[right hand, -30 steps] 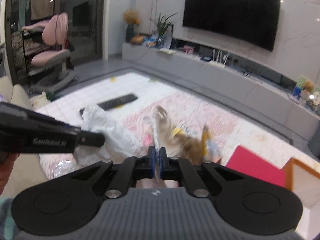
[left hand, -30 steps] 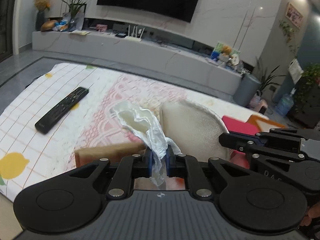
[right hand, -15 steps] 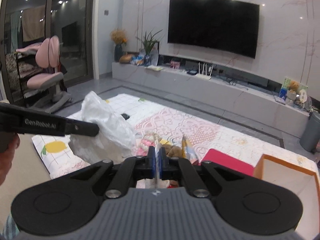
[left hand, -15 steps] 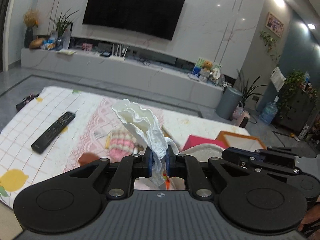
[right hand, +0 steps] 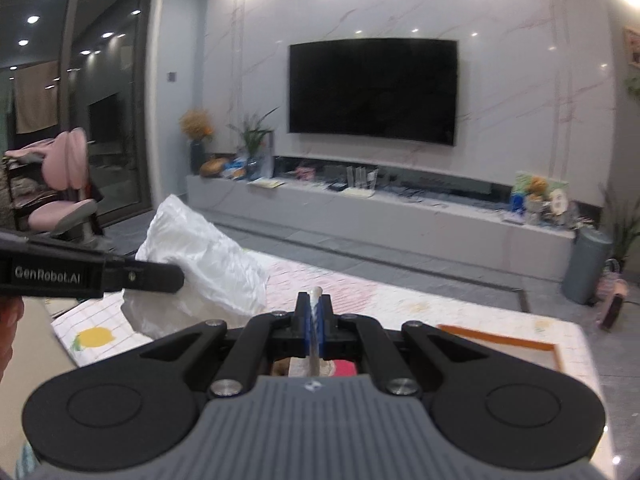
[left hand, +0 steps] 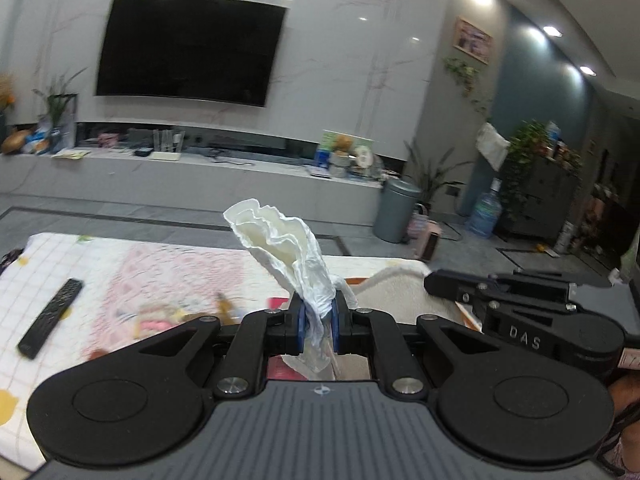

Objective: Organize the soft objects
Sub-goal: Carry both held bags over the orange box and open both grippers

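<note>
in the left wrist view, a black remote lies at the far left on the patterned mat, with blurred small toys to its right. at centre the left gripper has its jaws clamped on a white plastic bag: the film is bunched to a narrow, creased neck between the blue pads, then flares upward and leftward into a ruffled, layered open edge, cream in its folds. a strip of it hangs below the jaws. to the right a pale fuzzy cushion rises behind the right gripper, which enters from the right edge.

in the right wrist view, the left gripper reaches in from the left, its tip against the bag, which here looks like a puffed, crinkled, glossy white mass held above the mat. at centre the right gripper has its jaws pressed together on a thin white edge of film that stands upright just past the tips. whether that edge belongs to the same bag cannot be told. to the right, an orange-rimmed box sits on the mat.
</note>
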Motion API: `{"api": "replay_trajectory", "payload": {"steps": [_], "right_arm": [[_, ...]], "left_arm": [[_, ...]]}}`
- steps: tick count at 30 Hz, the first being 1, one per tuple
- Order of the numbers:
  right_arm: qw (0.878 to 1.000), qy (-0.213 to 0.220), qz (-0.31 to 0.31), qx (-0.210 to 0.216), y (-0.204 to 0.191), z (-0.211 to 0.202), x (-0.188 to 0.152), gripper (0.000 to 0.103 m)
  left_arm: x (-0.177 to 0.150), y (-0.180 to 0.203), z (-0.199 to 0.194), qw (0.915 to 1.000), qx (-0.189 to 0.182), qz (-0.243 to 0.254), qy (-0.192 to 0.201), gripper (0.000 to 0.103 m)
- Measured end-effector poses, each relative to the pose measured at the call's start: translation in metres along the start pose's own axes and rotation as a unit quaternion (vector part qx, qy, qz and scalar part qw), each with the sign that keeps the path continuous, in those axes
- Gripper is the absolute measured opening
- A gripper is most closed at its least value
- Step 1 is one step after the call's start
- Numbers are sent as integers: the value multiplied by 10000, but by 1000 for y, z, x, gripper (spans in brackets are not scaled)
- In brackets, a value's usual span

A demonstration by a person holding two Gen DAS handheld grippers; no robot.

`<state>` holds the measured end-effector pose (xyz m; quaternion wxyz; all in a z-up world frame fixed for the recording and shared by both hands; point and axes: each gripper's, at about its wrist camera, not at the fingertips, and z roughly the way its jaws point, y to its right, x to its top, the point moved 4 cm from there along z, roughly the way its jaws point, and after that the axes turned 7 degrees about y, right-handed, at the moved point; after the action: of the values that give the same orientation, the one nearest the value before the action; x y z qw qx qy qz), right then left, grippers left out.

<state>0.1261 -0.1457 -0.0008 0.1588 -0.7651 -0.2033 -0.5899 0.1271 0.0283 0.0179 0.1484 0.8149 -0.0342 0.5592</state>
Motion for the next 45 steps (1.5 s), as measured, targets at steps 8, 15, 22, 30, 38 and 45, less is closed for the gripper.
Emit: {"api": "replay_trajectory", "payload": {"steps": [8,15,22,30,38,45], "right_arm": [[9967,90,68,-805,60,-31,0,0],[9885,-35,151,-1505,114,-41,-20,0],[9758,-447,10,-2140,156,-27,-54,0],[9686,-1197,170,-2174,188,6,-107,0],[9693,-1737,887,-1499,193,30,-147,0],[9663,-2085,995,-1138,187,42,-168,1]], "left_arm": [[-3,60,43,9979,-538,305,-210,13],[-23,102,87,9923,-849,632,-636,13],[-53,132,125,9851,-919,924,-1125,13],[-92,142,160,9679,-971,1158,-2006,14],[-118,139,172,9524,-887,1361,-2581,16],[-133,144,176,9390,-622,1713,-2918,20]]}}
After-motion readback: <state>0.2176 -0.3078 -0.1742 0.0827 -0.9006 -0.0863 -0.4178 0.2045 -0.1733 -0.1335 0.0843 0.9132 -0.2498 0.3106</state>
